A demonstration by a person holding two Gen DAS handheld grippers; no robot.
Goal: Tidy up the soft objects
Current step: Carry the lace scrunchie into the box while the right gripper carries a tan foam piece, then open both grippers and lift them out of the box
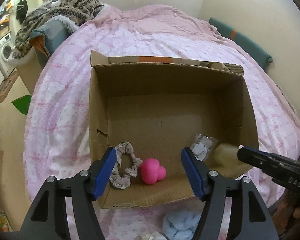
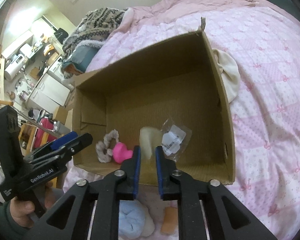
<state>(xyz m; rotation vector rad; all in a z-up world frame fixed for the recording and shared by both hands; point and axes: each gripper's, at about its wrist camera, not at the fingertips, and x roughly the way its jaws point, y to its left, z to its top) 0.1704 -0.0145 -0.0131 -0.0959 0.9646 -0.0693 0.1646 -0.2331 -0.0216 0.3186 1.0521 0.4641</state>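
Observation:
An open cardboard box [image 1: 166, 84] lies on a pink bed. Inside it are a grey lace scrunchie [image 1: 124, 166], a pink heart-shaped squishy [image 1: 152, 171] and a clear plastic packet [image 1: 203, 147]. My left gripper [image 1: 149, 172] is open and empty above the box's near edge. My right gripper [image 2: 147, 156] hangs over the box [image 2: 160, 64], its jaws narrowly apart, with a pale yellow soft piece [image 2: 148, 140] blurred just beyond the fingertips; I cannot tell whether it is held. A light blue fluffy ball [image 2: 131, 218] and an orange piece [image 2: 169, 220] lie on the bed before the box.
A pink quilt [image 1: 150, 38] covers the bed. A patterned knit blanket [image 1: 66, 6] is heaped at the far left. A cream cloth [image 2: 230, 76] lies beside the box's right wall. Kitchen furniture and a washing machine [image 1: 4, 52] stand to the left.

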